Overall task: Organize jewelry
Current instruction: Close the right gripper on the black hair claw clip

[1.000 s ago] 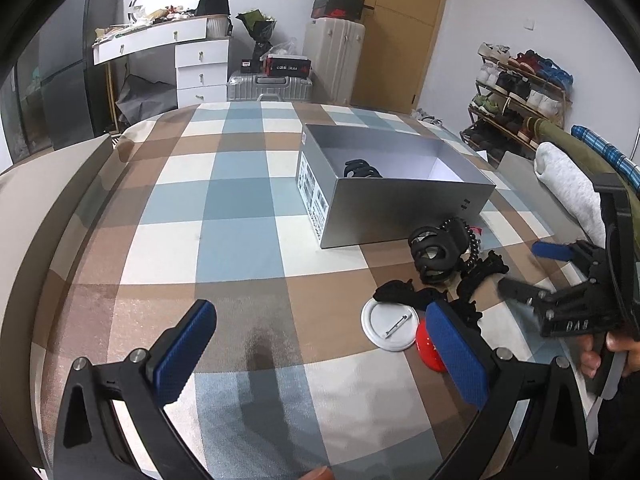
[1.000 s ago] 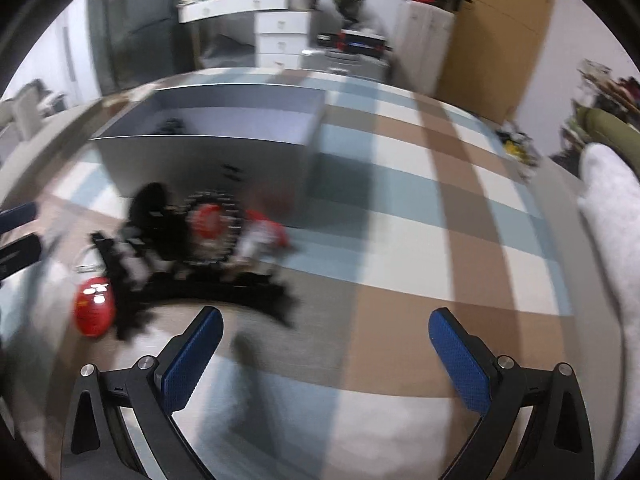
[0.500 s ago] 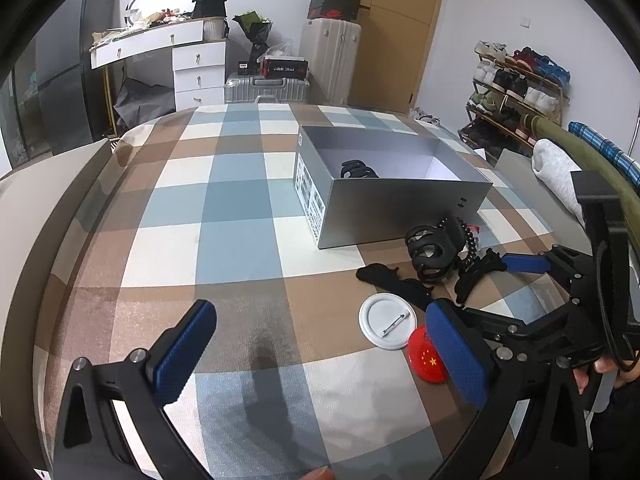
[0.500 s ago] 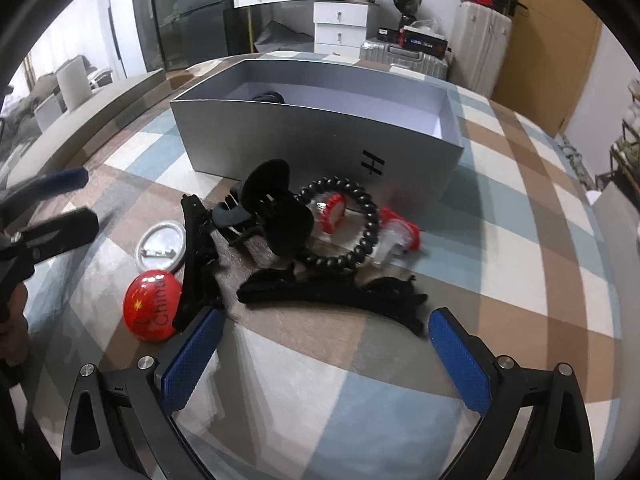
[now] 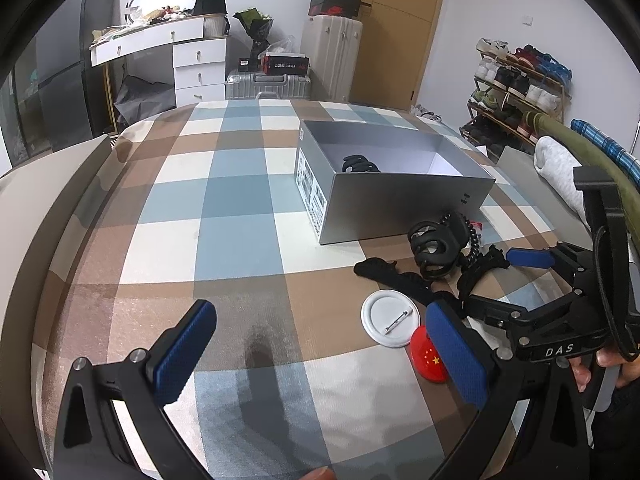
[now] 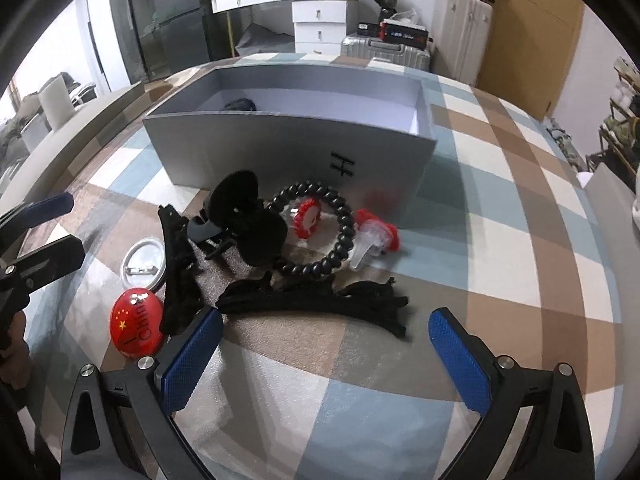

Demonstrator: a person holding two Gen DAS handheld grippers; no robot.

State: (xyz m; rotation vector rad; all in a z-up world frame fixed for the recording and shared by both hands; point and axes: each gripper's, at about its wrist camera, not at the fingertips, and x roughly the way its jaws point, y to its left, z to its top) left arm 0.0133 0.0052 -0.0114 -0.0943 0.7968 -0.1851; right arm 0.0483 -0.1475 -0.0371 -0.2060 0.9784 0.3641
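Moved in closer with the right claw (image 6: pixel 326 354) since 0.5 s ago, now hovering low right at the near edge of the jewelry pile, blue pads spread wide, nothing pinched. Left claw (image 5: pixel 320 354) pretty much same spot as before, also spread wide and holding nothing, hanging over bare plaid bedspread (image 5: pixel 240 216) off to the left of the pile.

Sitting on the bed, just in front of the gray box (image 6: pixel 288 148):
- black bead bracelet (image 6: pixel 320 232) lying flat, with a small red frilly thing (image 6: pixel 306 218) inside its loop
- clear plastic piece with red trim (image 6: pixel 374 240) just right of the bracelet
- big black claw clip (image 6: pixel 248 218) touching the bracelet's left side
- long black hair clip (image 6: pixel 316 302) lying crosswise, nearest the right claw's pads
- another long black clip (image 6: pixel 180 276) running front to back on the left
- white pin badge (image 6: pixel 144 262) face down, pin showing, next to that clip
- red flag badge (image 6: pixel 136 328) right beside the left pad of the right claw

Already inside the gray box: 1 black claw clip (image 5: pixel 360 164) near the left end.
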